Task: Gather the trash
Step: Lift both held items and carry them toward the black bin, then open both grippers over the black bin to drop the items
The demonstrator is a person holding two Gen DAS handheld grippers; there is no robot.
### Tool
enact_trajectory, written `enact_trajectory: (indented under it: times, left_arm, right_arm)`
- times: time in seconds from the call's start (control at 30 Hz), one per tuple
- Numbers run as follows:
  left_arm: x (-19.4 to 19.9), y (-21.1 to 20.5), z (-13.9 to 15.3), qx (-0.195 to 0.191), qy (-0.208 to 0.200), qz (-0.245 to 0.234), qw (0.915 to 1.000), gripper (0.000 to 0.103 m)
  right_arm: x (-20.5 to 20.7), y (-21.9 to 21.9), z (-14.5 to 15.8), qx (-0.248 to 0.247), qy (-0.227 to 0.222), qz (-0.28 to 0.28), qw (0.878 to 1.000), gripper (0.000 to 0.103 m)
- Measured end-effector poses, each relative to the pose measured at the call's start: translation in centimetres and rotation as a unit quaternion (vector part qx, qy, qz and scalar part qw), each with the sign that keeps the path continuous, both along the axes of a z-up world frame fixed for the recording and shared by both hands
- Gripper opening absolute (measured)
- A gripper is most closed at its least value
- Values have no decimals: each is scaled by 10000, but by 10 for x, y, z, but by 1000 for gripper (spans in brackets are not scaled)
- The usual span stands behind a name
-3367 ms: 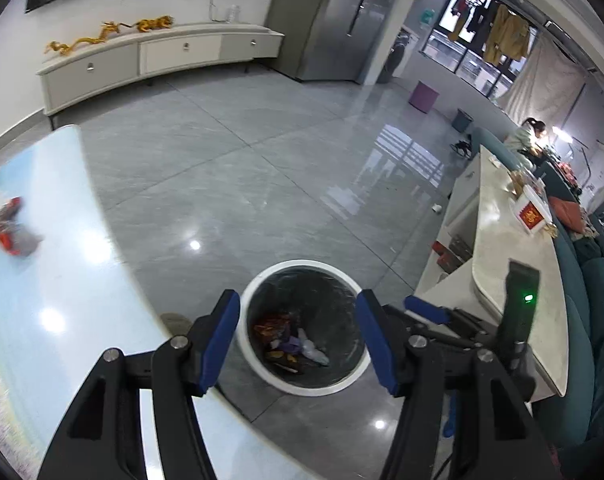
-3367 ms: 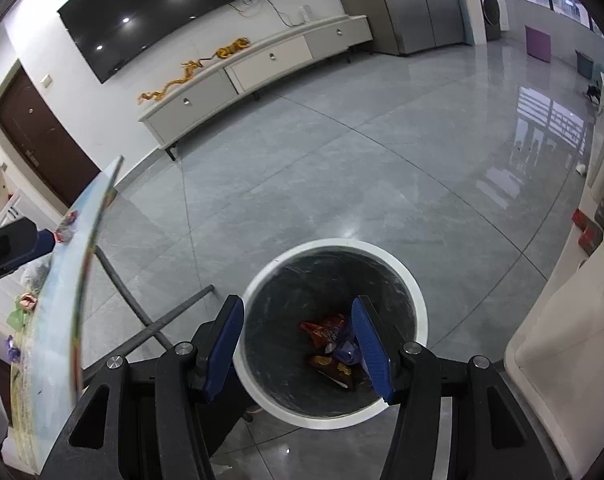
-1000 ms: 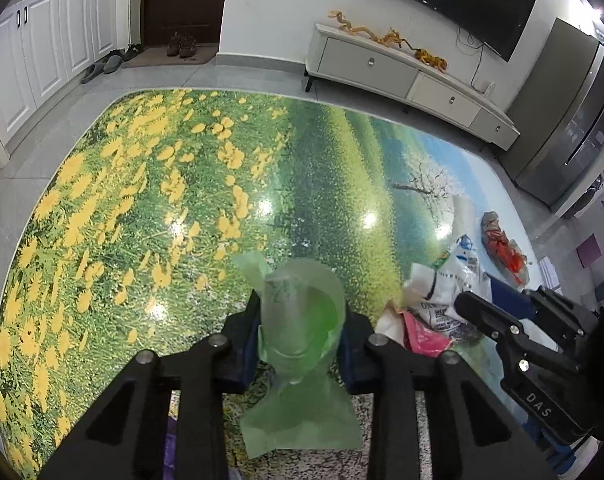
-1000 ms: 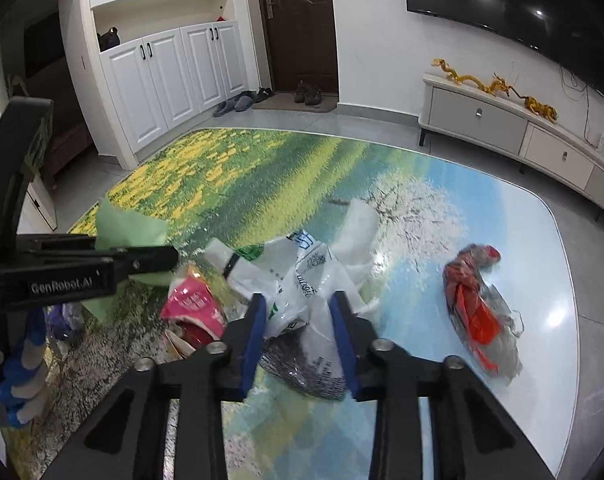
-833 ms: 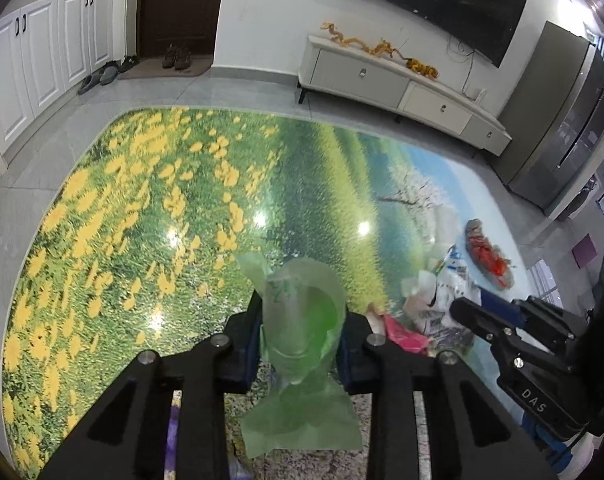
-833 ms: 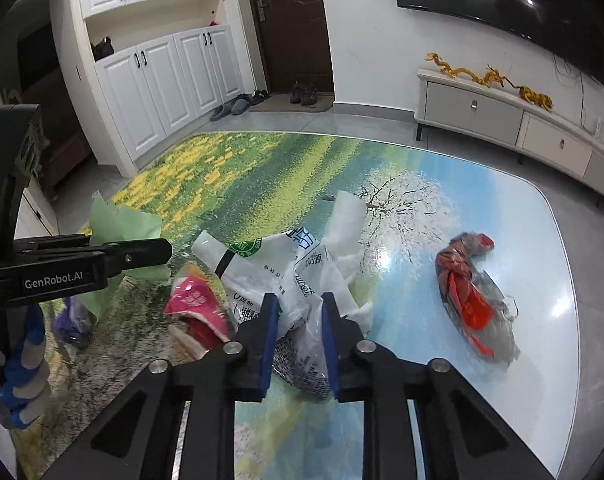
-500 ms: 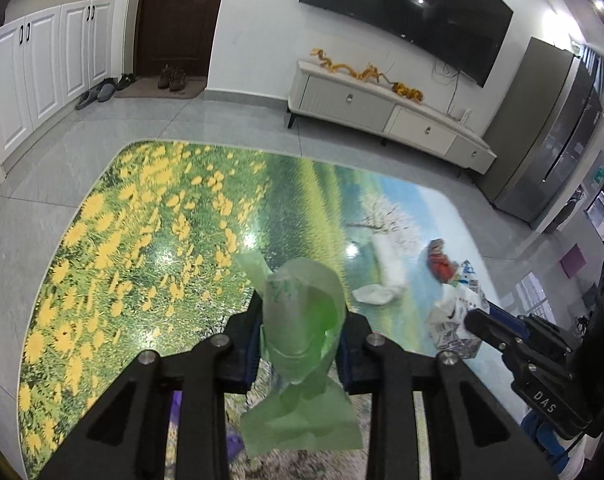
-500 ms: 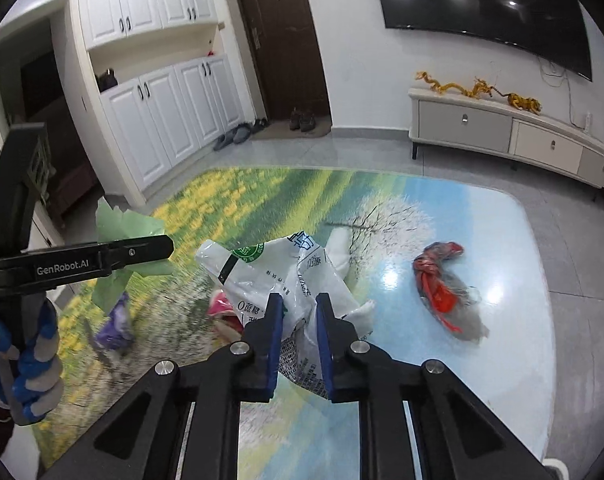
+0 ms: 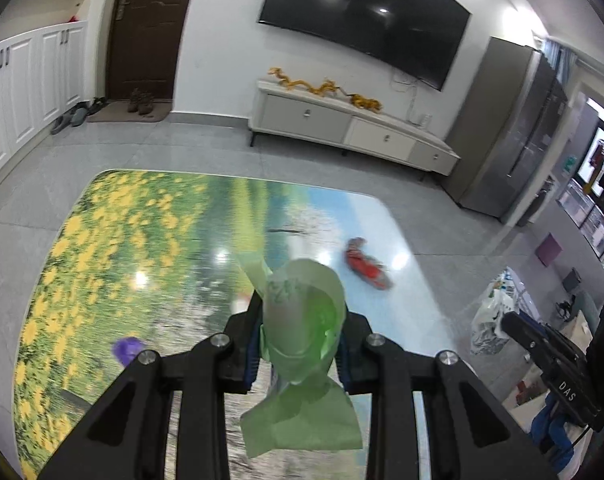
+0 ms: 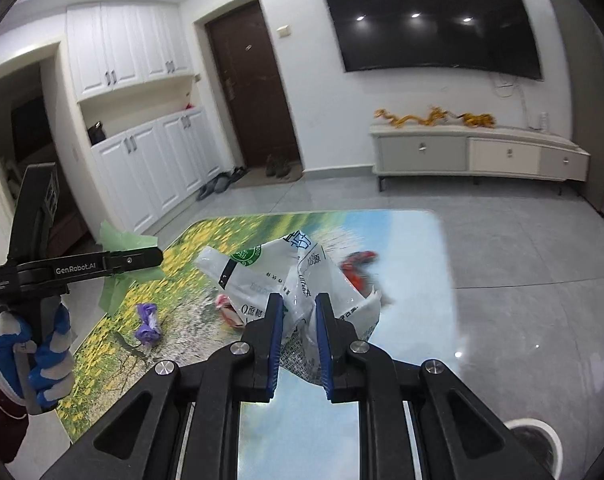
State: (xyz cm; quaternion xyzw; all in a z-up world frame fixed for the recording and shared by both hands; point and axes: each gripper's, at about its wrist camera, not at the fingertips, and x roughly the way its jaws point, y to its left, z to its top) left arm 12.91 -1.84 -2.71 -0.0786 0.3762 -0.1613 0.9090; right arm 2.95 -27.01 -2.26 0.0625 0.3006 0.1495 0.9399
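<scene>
Blurred red wrapper (image 9: 365,267) behind white bag (image 10: 302,280)

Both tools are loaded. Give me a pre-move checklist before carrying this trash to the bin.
1. Left tool shut on the green wrapper: ok.
2. Right tool shut on the white plastic bag: ok.
3. Both pieces lifted off the table: ok.
4. Trash bin in view, lower right of the right wrist view: ok.
5. Table cleared: not ok; red wrapper, purple wrapper and pink packet remain.
</scene>
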Motion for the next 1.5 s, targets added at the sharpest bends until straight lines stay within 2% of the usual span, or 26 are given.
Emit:
enact_trajectory:
  times: [0.2,0.37,0.67,0.9,1.0,1.07,1.13,1.3,1.37,1.5]
  left_arm:
    - [-17,-68,3,-11,40,-646,9979,28]
    - [-31,-142,-4,18,153,-1313,9912,28]
    - [-52,-277,-37,114,615,-2413,9684,28]
    - [-62,-350,-64,99,945,-2934,9512,32]
    - [-65,-372,-75,58,1089,-3128,9435,40]
    - [-65,-383,-83,8,1228,-3185,9399,54]
    - [-64,-389,-88,-31,1301,-3187,9389,55]
    - [-64,-389,-95,36,1375,-3169,9384,56]
    - [-64,-382,-96,75,1334,-3139,9400,56]
    - [-67,-366,-88,152,1064,-3009,9476,56]
  right_arm:
    - [-46,-62,5,116,-121,-757,9970,16]
    - [-78,-113,-11,236,34,-1394,9900,16]
    - [-114,-189,-70,473,697,-2276,9701,16]
    - [-120,-223,-115,565,1227,-2608,9559,16]
    - [-122,-236,-134,665,1447,-2715,9492,19]
    - [-123,-243,-142,739,1544,-2788,9450,20]
    - [-125,-250,-150,794,1646,-2866,9405,24]
    - [-127,-259,-160,879,1811,-2964,9336,43]
    - [-129,-260,-162,877,1848,-2968,9328,45]
    - [-131,-255,-157,777,1810,-2973,9343,61]
